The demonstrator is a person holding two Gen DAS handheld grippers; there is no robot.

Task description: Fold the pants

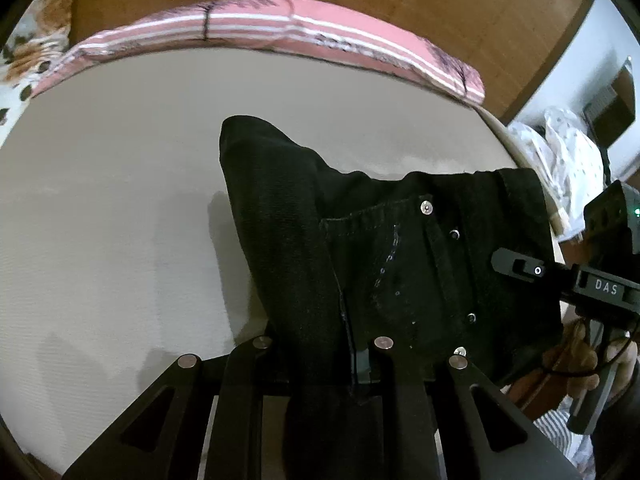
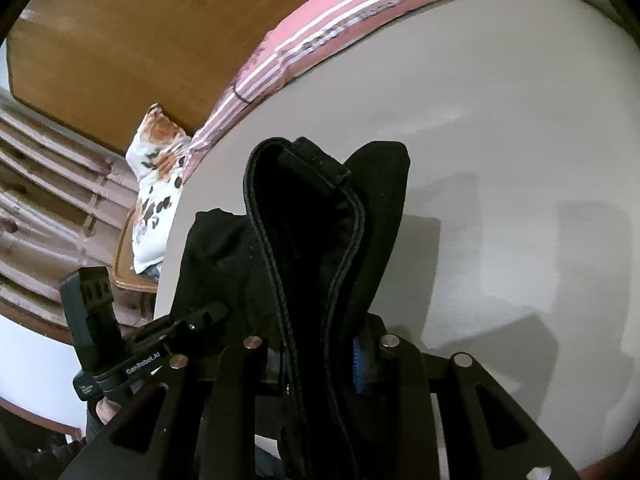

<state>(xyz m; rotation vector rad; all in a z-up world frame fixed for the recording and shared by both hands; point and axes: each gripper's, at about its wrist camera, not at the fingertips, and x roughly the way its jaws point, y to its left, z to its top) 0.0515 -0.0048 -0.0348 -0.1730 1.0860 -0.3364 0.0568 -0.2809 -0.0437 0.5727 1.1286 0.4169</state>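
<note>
One pair of black denim pants [image 1: 400,248] at frame centre, lifted over the beige bed [image 1: 120,200], left gripper [image 1: 320,364] and right gripper [image 2: 320,360] fingers each clamped on its fabric, one pink striped pillow [image 1: 280,24] along the upper edge, one floral pillow [image 2: 156,184] at left.

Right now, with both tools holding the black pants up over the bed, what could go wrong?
1. The left tool pinches only a narrow strip of the black pants near the pocket seam; the heavy denim could slip out.
2. The right tool grips a bunched waistband, so the layers may fold unevenly.
3. The hanging fabric trails on the grey sheet and could drag into creases.
</note>
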